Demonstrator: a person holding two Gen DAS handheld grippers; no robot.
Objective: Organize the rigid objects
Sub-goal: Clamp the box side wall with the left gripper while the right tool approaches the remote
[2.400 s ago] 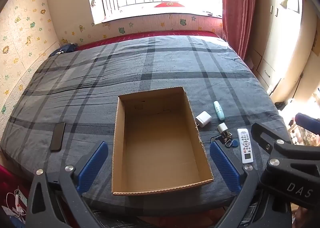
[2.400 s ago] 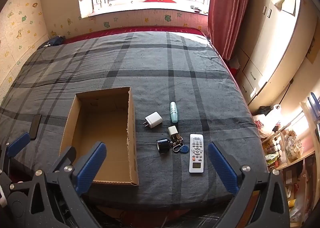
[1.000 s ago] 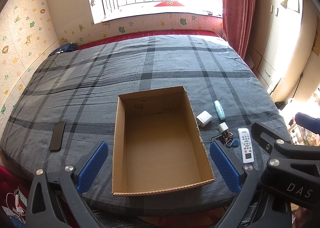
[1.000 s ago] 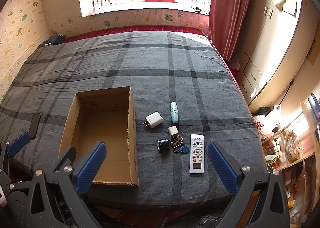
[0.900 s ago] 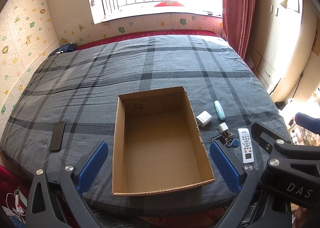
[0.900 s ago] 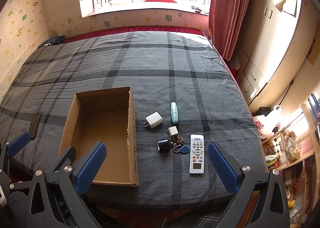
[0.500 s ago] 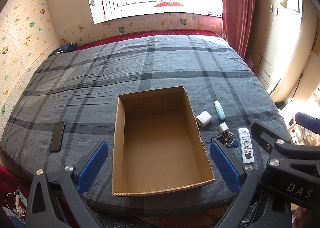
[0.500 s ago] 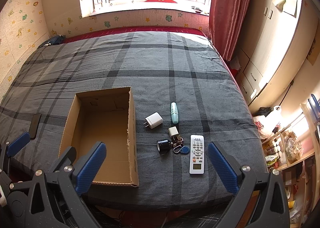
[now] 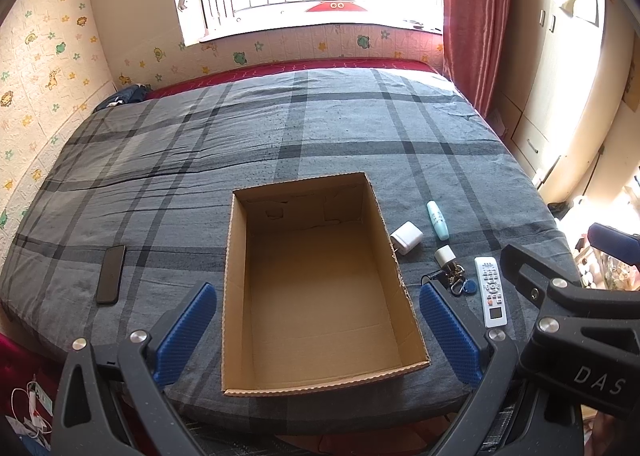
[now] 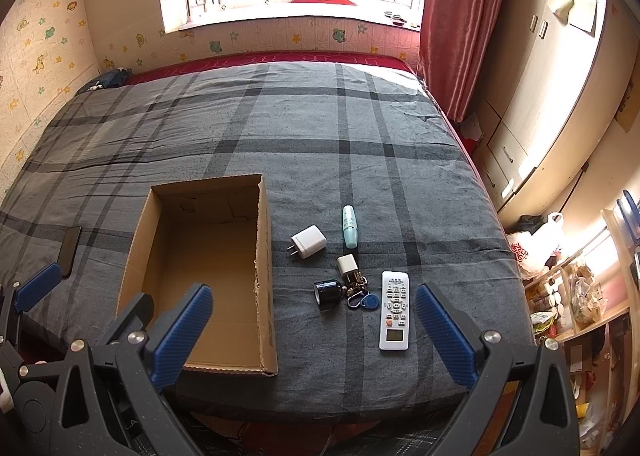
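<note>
Hovering near bed edge, both claws spread, empty. Suggest right claw (image 10: 314,326) pinching remote (image 10: 394,309) across width, dropping in box (image 10: 265,256).

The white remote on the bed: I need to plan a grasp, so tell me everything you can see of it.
The white remote is a slim, hard-looking plastic bar lying flat, face up, on the grey plaid bedcover. Rows of small buttons fill its far part, with one orange button and a small display near its near end. Its long axis runs roughly away from the camera. It lies just right of the key bunch with a blue fob, at most barely touching it. No gripper touches it.
</note>
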